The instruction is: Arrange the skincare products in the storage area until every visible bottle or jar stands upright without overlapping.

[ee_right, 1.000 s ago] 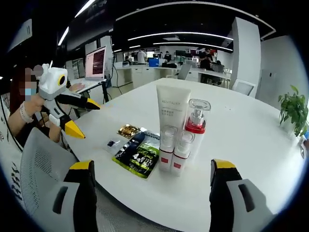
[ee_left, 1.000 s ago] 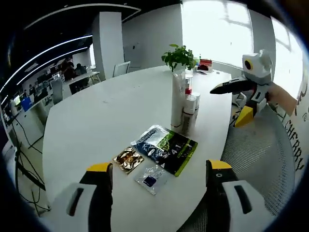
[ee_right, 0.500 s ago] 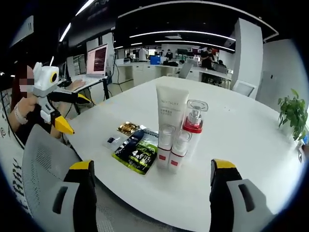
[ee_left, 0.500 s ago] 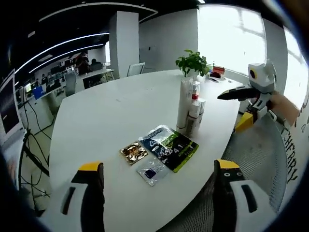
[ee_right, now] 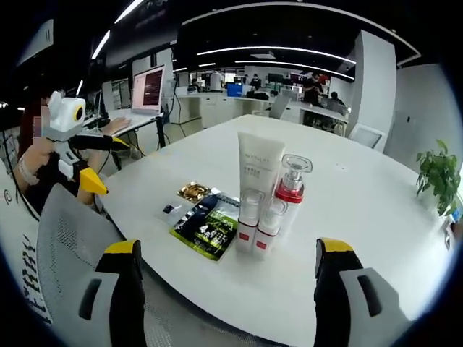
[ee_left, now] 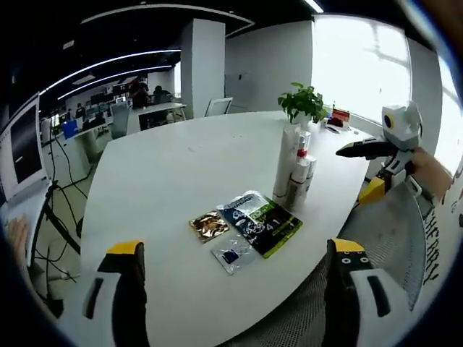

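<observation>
Skincare cluster upright on the white table (ee_right: 362, 238).
A tall tube (ee_right: 259, 168), a red-collared pump bottle (ee_right: 291, 189) and two small bottles (ee_right: 250, 220) stand touching at frame centre, packets (ee_right: 208, 225) flat beside; left gripper (ee_left: 235, 303) and right gripper (ee_right: 226, 300) both gape, holding nothing.

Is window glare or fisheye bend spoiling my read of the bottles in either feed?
Left gripper view: the windows behind are blown out white, so the bottle group reads pale and low in contrast; the table edge bows. Right gripper view: dim ceiling behind, even light, the tall white tube and red-collared pump bottle sharp; curvature strongest near the edges.
</observation>
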Available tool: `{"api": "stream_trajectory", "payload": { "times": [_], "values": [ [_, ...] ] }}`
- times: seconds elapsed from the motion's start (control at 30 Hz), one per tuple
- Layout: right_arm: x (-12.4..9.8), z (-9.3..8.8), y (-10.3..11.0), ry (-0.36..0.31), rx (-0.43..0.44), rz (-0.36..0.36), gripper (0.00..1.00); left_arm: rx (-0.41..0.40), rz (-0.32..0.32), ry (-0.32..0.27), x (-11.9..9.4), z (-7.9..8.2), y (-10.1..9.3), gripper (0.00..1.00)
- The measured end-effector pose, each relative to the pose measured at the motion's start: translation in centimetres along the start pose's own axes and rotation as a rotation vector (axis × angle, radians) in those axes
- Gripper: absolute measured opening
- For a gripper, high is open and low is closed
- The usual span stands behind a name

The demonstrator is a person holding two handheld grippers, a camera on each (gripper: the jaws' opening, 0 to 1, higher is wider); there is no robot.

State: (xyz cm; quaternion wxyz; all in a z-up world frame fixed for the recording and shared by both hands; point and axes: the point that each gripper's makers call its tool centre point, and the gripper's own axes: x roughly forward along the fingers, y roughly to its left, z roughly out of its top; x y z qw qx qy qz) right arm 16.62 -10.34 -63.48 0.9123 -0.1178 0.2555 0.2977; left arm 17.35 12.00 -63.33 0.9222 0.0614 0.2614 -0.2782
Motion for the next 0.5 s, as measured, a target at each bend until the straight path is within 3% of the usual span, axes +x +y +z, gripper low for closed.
{"api": "stream_trajectory", "payload": {
  "times": [0.5],
  "values": [
    [0.0, 0.2, 0.4, -0.005, -0.006, -0.008, 1.0, -0.019, -0.002, 0.034, 0.0, -1.3, -0.4, 0.99]
  ]
}}
